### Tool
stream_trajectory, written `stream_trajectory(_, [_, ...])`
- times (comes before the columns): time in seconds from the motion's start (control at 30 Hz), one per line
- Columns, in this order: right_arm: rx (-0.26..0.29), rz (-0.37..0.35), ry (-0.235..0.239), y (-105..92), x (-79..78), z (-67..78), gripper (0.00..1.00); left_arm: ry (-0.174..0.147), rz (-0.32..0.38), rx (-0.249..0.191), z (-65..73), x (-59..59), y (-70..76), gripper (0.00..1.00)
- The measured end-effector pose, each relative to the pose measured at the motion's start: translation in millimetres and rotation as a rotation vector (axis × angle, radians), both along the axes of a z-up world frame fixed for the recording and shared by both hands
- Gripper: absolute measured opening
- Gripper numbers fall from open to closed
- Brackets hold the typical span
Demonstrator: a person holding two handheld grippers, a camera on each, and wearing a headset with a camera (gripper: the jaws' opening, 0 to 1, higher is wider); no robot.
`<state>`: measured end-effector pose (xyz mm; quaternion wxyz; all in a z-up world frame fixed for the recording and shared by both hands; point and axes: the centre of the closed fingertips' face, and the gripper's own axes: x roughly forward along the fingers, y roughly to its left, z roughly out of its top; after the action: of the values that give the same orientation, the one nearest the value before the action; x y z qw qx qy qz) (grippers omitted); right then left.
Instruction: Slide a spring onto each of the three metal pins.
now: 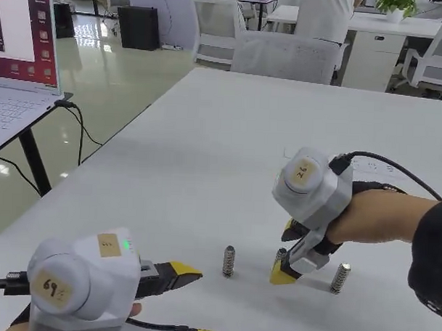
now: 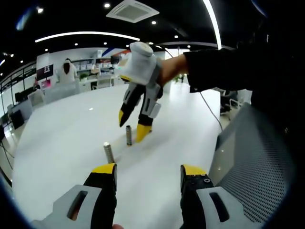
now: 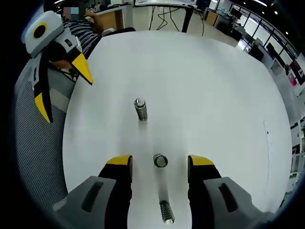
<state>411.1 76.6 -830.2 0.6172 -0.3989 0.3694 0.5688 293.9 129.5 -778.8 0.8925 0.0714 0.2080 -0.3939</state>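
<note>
White tbl w/ pins; laptop, chairs nearby.

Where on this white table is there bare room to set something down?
The far half of the table, up to the chairs, is bare, and so is the strip along its left edge. The near edge is crowded: three pins stand in a row, the right gripper straddling the middle one, the left gripper close by.

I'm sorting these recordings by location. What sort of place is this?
Probably an open-plan office or lab workspace: a large white worktable, office chairs at further desks, an open laptop on a side stand, and a ceiling air-conditioning unit overhead.
</note>
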Motion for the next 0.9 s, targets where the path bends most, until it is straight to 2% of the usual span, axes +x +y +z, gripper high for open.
stream_trajectory(0.67, [0.149, -0.137, -0.029, -30.4, 3.2, 10.9, 0.56, 0.009, -0.009, -0.001, -1.1, -2.3, -2.0, 0.48])
stream_trajectory(0.9, [0.178, -0.163, -0.051, -38.5, 3.7, 12.6, 0.59, 0.012, -0.007, -0.005, -1.1, -2.3, -2.6, 0.48])
